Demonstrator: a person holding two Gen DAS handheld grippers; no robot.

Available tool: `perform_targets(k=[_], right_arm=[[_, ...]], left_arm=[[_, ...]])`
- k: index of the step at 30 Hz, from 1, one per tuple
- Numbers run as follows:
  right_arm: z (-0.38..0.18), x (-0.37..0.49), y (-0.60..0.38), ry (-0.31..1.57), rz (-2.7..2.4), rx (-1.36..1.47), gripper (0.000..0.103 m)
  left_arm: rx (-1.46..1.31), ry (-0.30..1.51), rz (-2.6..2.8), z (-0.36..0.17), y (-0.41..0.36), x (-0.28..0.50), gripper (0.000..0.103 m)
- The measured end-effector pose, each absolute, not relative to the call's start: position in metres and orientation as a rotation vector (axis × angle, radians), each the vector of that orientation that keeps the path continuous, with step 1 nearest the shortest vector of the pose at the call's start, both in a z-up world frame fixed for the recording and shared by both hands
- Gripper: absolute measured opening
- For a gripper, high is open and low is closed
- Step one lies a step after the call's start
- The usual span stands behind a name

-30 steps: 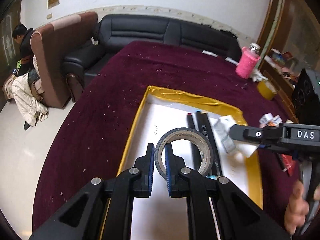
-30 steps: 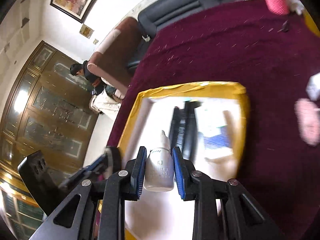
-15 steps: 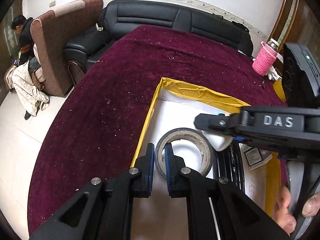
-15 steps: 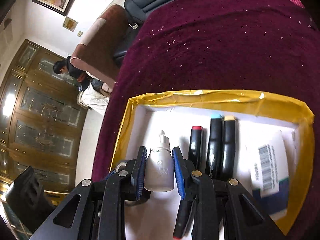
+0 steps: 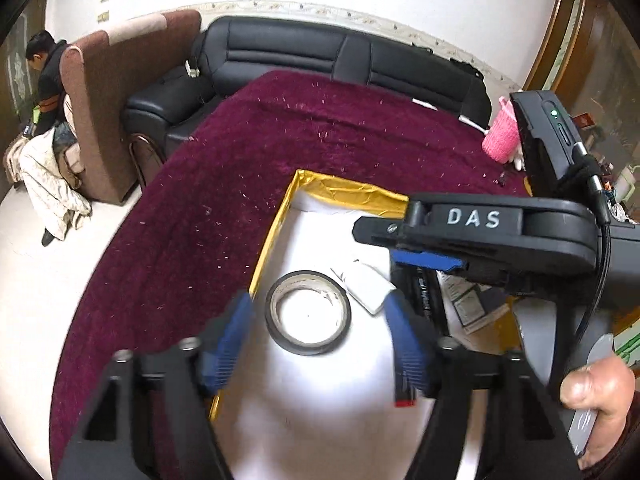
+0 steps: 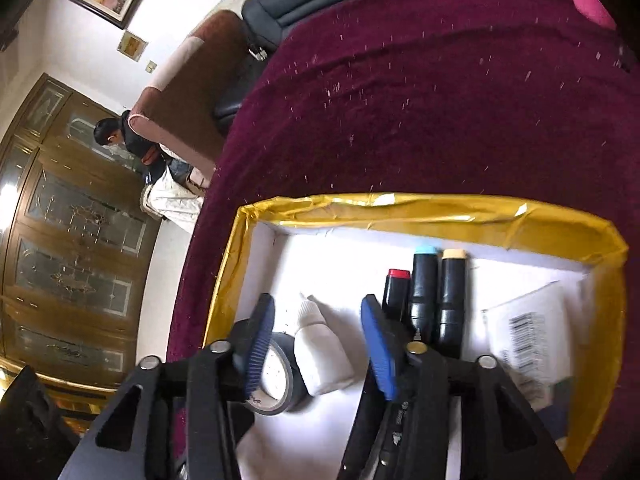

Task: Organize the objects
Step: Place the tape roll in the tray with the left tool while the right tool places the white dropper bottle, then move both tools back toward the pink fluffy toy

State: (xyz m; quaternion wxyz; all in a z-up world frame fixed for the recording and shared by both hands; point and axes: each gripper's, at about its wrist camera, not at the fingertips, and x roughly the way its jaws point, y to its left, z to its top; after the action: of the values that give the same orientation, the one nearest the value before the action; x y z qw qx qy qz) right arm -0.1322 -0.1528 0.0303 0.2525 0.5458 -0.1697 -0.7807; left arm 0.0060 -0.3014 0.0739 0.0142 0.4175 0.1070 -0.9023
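Both grippers, left & right, w/ jaws spread & holding nothing, tape roll & white bottle lying in the yellow-rimmed tray w/ markers at 3 o'clock, so lift straight up w/o nudging either.

White raised letters "DAS" stand on the black side of the right gripper, seen from the left wrist camera. A barcode is printed on the white carton in the box; its digits are illegible.
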Motion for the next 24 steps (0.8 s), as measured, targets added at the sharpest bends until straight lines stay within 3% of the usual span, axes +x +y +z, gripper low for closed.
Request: perform_targets(k=[7,11,20,24], right_arm=[[0.074,-0.098,-0.121,-0.355,-2.223,1.308,0.071],[0.094,-0.059,-0.086,-0.268,-2.326,1.182,0.084],[0.084,0.008,0.000,-0.224,-2.516,1.059,0.090],[0.078,0.031,0.036,-0.191,-2.629,1.000,0.091]], left_arm=[[1.251,0.391,-2.847,0.095,-0.296,0.046,0.078],[1.166,0.324,-2.877,0.111,-0.281,0.075,0.083],[1.144,0.267,-2.972,0.118,-0.213,0.106,0.089],[1.150,0.149,-2.983,0.114,-0.170,0.113,0.089]])
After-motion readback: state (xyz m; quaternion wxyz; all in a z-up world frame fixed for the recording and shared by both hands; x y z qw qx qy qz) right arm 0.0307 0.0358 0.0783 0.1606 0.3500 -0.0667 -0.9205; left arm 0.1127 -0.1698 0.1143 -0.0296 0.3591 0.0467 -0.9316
